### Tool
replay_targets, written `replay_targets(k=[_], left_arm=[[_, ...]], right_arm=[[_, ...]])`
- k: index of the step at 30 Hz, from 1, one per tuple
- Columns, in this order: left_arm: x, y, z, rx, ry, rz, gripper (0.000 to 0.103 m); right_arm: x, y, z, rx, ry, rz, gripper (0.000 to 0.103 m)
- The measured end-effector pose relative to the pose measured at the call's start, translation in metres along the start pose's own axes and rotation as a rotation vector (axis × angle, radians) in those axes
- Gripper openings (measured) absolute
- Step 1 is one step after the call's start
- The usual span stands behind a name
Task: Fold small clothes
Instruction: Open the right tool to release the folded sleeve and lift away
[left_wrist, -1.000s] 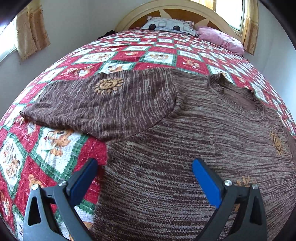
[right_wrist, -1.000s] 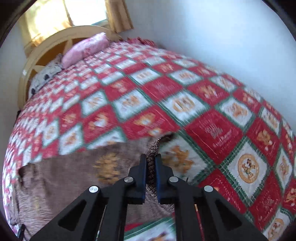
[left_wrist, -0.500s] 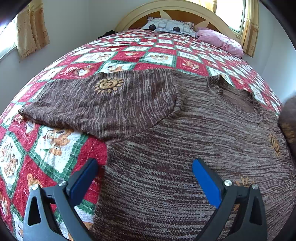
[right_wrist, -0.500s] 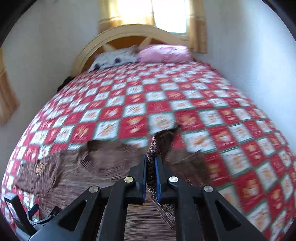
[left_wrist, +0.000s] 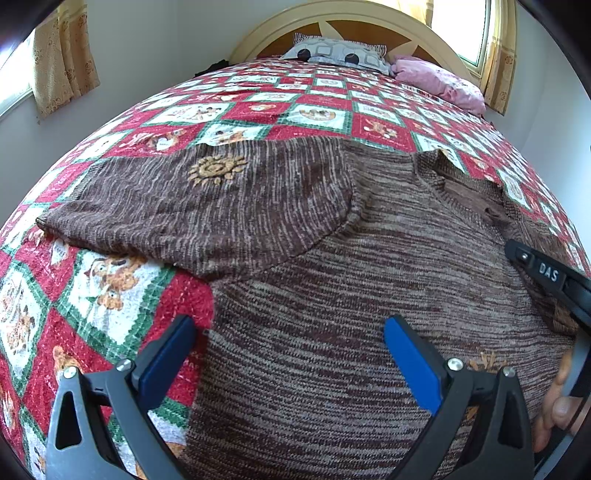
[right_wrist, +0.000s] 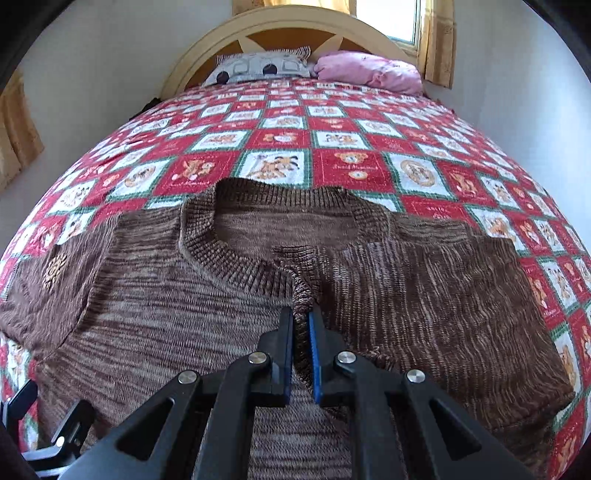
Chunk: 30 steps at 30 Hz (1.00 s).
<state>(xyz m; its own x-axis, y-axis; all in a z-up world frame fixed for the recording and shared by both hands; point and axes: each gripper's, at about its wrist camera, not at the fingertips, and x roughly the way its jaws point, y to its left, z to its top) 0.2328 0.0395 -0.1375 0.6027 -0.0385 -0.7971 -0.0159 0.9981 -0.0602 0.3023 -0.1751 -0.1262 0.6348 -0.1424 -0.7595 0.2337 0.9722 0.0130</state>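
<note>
My right tool is clamped on the cuff of the brown knit sweater, holding that sleeve across the chest just below the collar (to make the first fold, I judge). My left tool hangs wide open over the sweater's left side seam, gripping nothing. The sweater lies flat on the quilted bed, its other sleeve spread outward.

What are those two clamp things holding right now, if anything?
The right gripper pinches the cuff end of the brown sweater's sleeve, folded across its front. The left gripper is open, holding nothing.
</note>
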Motion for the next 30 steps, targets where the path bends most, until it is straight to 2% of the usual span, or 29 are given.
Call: replay_targets(k=[1, 2, 3, 4, 6, 7, 8, 10, 12, 13, 14, 16, 19, 21, 22, 24, 25, 26, 28, 30], left_arm=[[0.000, 0.000, 0.000, 0.000, 0.000, 0.000, 0.103], [0.000, 0.000, 0.000, 0.000, 0.000, 0.000, 0.103], [0.000, 0.000, 0.000, 0.000, 0.000, 0.000, 0.103], [0.000, 0.000, 0.000, 0.000, 0.000, 0.000, 0.103], [0.000, 0.000, 0.000, 0.000, 0.000, 0.000, 0.103], [0.000, 0.000, 0.000, -0.001, 0.000, -0.001, 0.103], [0.000, 0.000, 0.000, 0.000, 0.000, -0.001, 0.103], [0.001, 0.000, 0.000, 0.000, -0.001, -0.001, 0.103], [0.001, 0.000, 0.000, 0.000, -0.001, 0.000, 0.103], [0.000, 0.000, 0.000, 0.000, -0.001, 0.000, 0.103], [0.000, 0.000, 0.000, 0.000, -0.001, 0.000, 0.103], [0.000, 0.000, 0.000, -0.001, -0.001, -0.001, 0.103], [0.000, 0.000, 0.000, 0.000, -0.001, -0.001, 0.103], [0.001, 0.000, 0.000, -0.001, -0.001, -0.001, 0.103], [0.001, 0.000, 0.000, -0.001, -0.001, -0.001, 0.103], [0.001, 0.000, 0.000, -0.001, -0.001, -0.002, 0.103], [0.001, 0.000, 0.000, -0.001, -0.001, -0.001, 0.103], [0.001, 0.000, 0.000, -0.001, -0.001, -0.001, 0.103], [0.001, 0.000, 0.000, -0.001, -0.001, -0.002, 0.103], [0.001, 0.000, 0.000, 0.000, -0.001, -0.001, 0.103]], right_arm=[[0.002, 0.001, 0.000, 0.005, 0.010, 0.024, 0.011], [0.005, 0.002, 0.000, 0.010, 0.027, 0.089, 0.020], [0.007, 0.003, 0.000, 0.011, 0.045, 0.161, 0.031], [0.004, 0.004, -0.001, 0.010, 0.043, 0.218, 0.051], [-0.007, -0.001, 0.001, 0.026, 0.045, 0.359, 0.054], [-0.021, -0.012, 0.004, 0.060, 0.013, 0.416, 0.054], [-0.030, -0.020, 0.005, 0.084, -0.025, 0.418, 0.054], [-0.052, -0.054, 0.008, 0.171, -0.129, 0.344, 0.054], [-0.056, -0.088, 0.009, 0.245, -0.136, 0.255, 0.046], [-0.051, -0.099, 0.008, 0.250, -0.102, 0.231, 0.028], [-0.046, -0.102, 0.007, 0.245, -0.078, 0.214, 0.014], [-0.039, -0.105, -0.001, 0.223, -0.031, 0.168, 0.013], [-0.039, -0.092, -0.016, 0.209, 0.013, 0.237, 0.014], [-0.041, -0.078, -0.023, 0.179, 0.043, 0.247, 0.014], [-0.040, -0.068, -0.023, 0.150, 0.060, 0.241, 0.016], [-0.037, -0.047, -0.028, 0.056, 0.086, 0.199, 0.037], [-0.038, -0.037, -0.032, 0.013, 0.075, 0.180, 0.054], [-0.042, -0.027, -0.034, -0.044, 0.045, 0.141, 0.065], [-0.042, -0.015, -0.036, -0.118, 0.020, 0.069, 0.069], [-0.036, -0.012, -0.037, -0.140, 0.026, 0.047, 0.069]])
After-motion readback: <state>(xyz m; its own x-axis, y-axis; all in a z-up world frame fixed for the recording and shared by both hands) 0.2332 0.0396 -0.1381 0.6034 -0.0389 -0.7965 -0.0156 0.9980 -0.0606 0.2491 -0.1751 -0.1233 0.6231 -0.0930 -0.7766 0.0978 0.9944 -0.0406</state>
